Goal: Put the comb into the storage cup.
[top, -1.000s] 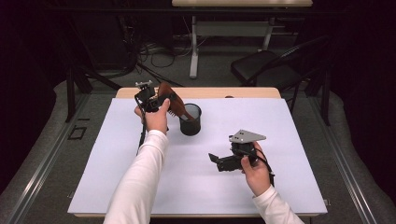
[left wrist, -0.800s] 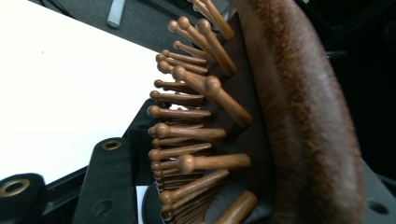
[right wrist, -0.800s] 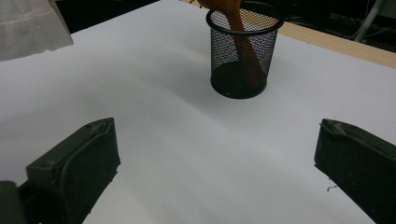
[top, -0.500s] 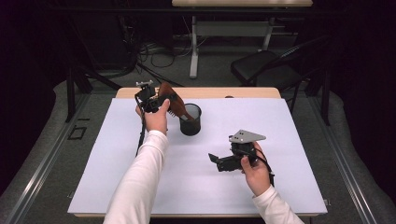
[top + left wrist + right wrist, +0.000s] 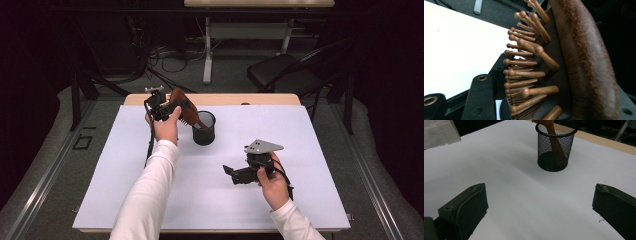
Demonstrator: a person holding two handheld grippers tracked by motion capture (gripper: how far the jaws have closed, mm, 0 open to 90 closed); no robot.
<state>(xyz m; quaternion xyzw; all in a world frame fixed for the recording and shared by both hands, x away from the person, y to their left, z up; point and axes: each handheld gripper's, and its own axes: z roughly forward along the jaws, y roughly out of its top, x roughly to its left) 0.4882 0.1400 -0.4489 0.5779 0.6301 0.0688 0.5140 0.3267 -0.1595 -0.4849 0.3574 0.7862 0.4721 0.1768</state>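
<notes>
My left gripper (image 5: 167, 107) has its jaws clamped on the head of the wooden hairbrush (image 5: 182, 107), whose handle dips tilted into the black mesh cup (image 5: 204, 128) on the counter (image 5: 310, 165). My right gripper (image 5: 239, 175) hovers nearer me, jaws wide apart, holding nothing.

The white counter (image 5: 125, 165) lies bare across its near half and right side, giving wide room to pass. A black mesh cup (image 5: 204, 128) stands toward the far left-centre, with a wooden hairbrush (image 5: 184, 111) slanting up out of it toward the left claw (image 5: 167, 107), blocking the way there. The right claw (image 5: 235, 175) sits low, well apart from the cup, with open counter between them.
</notes>
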